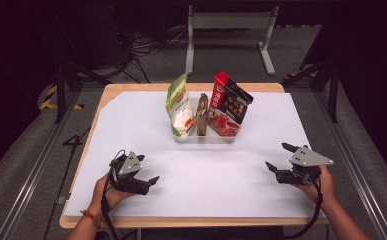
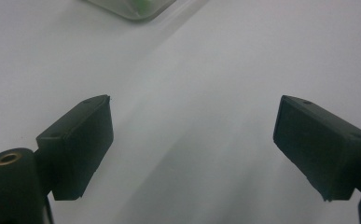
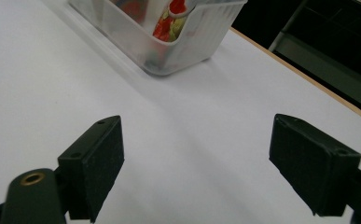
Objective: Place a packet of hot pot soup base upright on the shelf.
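Clear bin [image 1: 204,137] far-centre on white table cover [image 1: 196,185], green-white packet [image 1: 178,105], brown packet [image 1: 202,114], red-black packet [image 1: 229,104] upright inside, left gripper [image 1: 148,169] near-left, jaws spread, empty, right gripper [image 1: 278,157] near-right, jaws spread, empty, both well apart from bin.

Left hand [image 1: 112,192] near worktop's front-left corner, holding left gripper [image 1: 148,172] low over surface; jaws spread wide, nothing between, pointing toward right edge. Right hand [image 1: 317,186] near front-right corner, holding right gripper [image 1: 279,156]; jaws spread wide, empty, pointing toward left edge. Forearms enter over front edge.
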A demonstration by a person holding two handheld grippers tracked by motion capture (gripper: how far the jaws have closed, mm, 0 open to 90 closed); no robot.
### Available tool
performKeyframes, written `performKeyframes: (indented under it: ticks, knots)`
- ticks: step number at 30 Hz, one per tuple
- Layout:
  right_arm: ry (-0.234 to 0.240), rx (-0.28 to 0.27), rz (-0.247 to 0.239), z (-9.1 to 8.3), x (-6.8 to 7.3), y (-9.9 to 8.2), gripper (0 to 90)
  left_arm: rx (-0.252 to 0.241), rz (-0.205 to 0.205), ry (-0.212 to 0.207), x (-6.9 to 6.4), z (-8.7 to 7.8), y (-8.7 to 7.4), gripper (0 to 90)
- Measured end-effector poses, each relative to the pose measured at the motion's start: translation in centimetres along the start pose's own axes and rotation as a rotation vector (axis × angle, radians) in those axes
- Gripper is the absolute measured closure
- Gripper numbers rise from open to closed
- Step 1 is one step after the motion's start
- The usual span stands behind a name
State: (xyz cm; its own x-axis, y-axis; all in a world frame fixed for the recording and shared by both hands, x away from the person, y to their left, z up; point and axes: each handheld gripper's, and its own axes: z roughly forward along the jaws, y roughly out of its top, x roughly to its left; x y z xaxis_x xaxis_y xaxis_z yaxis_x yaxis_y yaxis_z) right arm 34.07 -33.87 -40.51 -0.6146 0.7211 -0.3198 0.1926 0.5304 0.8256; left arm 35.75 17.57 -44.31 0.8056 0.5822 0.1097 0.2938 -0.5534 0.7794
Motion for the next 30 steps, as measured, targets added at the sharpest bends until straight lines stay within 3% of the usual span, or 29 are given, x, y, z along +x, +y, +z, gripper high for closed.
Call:
performKeyframes:
  ticks: [15, 30]
  knots:
    - [0.003, 0.009, -0.006, -1.3, 1.1, -2.9, 17.8, 0.000, 0.000, -0.004, -0.1, 0.0, 0.0, 12.6]
    - [-0.023, -0.006, 0.078, -3.4, 0.9, -5.3, 18.6, -0.009, 0.007, -0.012, -0.3, 0.0, 0.1, 12.6]
